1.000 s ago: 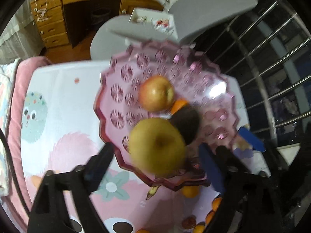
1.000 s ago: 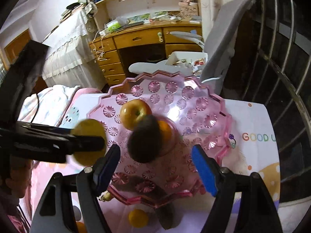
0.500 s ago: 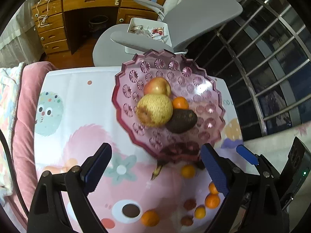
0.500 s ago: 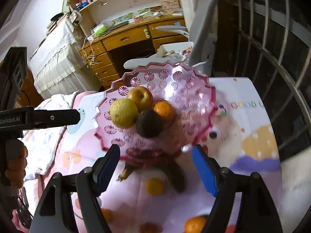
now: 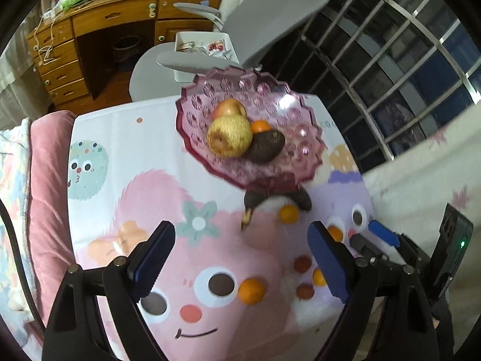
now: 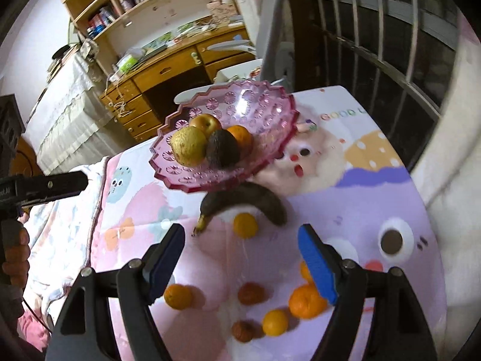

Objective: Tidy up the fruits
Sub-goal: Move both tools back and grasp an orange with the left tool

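Both grippers, left gripper [image 5: 240,258] and right gripper [image 6: 240,258], hover with fingers apart and empty; next, grasp a near orange [image 6: 306,300] for the far pink bowl [image 6: 270,105].

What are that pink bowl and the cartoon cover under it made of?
The pink bowl looks like glossy translucent pressed glass or plastic: see-through, glinting, moulded rosettes. The cartoon cover looks like soft matte printed fabric, faintly creased.

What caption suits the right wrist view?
Open right hand-held gripper above scattered oranges; pink bowl holds four fruits.
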{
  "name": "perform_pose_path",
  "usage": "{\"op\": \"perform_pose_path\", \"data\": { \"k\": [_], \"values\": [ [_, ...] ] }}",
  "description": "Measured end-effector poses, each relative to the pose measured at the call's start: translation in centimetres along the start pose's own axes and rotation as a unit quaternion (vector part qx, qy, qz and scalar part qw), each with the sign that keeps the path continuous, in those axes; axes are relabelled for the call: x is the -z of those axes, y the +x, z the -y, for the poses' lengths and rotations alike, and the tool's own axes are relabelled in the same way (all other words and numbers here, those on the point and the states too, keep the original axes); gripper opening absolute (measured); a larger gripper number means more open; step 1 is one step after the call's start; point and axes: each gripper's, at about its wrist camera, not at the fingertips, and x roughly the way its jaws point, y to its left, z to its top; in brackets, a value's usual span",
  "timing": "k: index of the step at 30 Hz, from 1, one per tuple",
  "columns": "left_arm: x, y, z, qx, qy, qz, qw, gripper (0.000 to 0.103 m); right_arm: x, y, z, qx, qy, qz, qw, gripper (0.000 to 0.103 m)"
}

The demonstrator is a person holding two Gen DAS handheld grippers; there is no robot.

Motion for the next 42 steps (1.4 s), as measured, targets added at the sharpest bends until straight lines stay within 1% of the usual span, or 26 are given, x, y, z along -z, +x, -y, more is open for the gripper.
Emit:
{"op": "perform_pose_path", "data": {
  "k": [3, 8, 11, 15, 19, 21, 23, 24, 26, 29, 32, 36, 37, 39, 42],
  "values": [
    [1.4, 0.0, 0.0, -0.001, 0.014, -0.013, 0.9998, 0.088, 1.7, -1.0, 0.3, 0.020, 0.016, 0.003, 1.000, 0.081],
    [3.5, 1.0, -0.1, 0.000, 0.025, -0.042, 0.9988, 0.088, 4.5, -2.2, 1.0, 0.045, 0.050, 0.006, 0.998, 0.082],
    [4.9, 2.1, 0.0, -0.007, 0.033, -0.064, 0.9973, 0.087, 6.0, -2.5, 1.6, 0.062, 0.064, -0.002, 0.996, 0.082],
    [6.4, 3.7, 0.6, -0.018, 0.043, -0.088, 0.9950, 0.086, 7.9, -2.6, 2.5, 0.066, 0.079, -0.008, 0.995, 0.082],
    [7.3, 5.5, 1.5, -0.024, 0.052, -0.106, 0.9927, 0.086, 9.2, -2.6, 3.0, 0.084, 0.085, 0.004, 0.993, 0.083],
    [7.6, 6.4, 2.0, -0.034, 0.058, -0.113, 0.9913, 0.086, 9.8, -2.4, 3.3, 0.094, 0.092, 0.014, 0.991, 0.083],
    [8.0, 7.4, 2.2, -0.044, 0.057, -0.118, 0.9904, 0.086, 10.4, -1.9, 3.7, 0.098, 0.098, 0.014, 0.990, 0.083],
    [8.1, 7.7, 2.4, -0.044, 0.056, -0.120, 0.9903, 0.085, 10.6, -1.6, 3.9, 0.100, 0.098, 0.014, 0.990, 0.083],
    [8.4, 8.7, 2.5, -0.042, 0.050, -0.129, 0.9896, 0.076, 11.0, -1.0, 4.3, 0.106, 0.095, 0.014, 0.990, 0.083],
    [9.0, 10.0, 2.6, -0.051, 0.045, -0.145, 0.9871, 0.072, 11.2, -0.1, 4.8, 0.110, 0.092, 0.015, 0.989, 0.083],
    [9.4, 11.4, 2.8, -0.053, 0.036, -0.160, 0.9850, 0.070, 11.4, 0.7, 5.2, 0.111, 0.089, 0.018, 0.990, 0.083],
    [9.7, 12.9, 3.2, -0.059, 0.023, -0.170, 0.9834, 0.069, 11.6, 1.6, 5.9, 0.087, 0.102, 0.013, 0.991, 0.083],
    [9.8, 13.3, 3.3, -0.062, 0.020, -0.173, 0.9828, 0.068, 11.6, 1.8, 6.0, 0.083, 0.104, 0.011, 0.991, 0.083],
    [9.8, 13.8, 3.4, -0.064, 0.014, -0.177, 0.9820, 0.065, 11.4, 2.3, 6.3, 0.080, 0.105, 0.010, 0.991, 0.083],
    [9.8, 14.5, 3.6, -0.069, 0.012, -0.181, 0.9811, 0.064, 11.2, 2.7, 6.5, 0.079, 0.100, 0.012, 0.992, 0.082]
  ]
}}
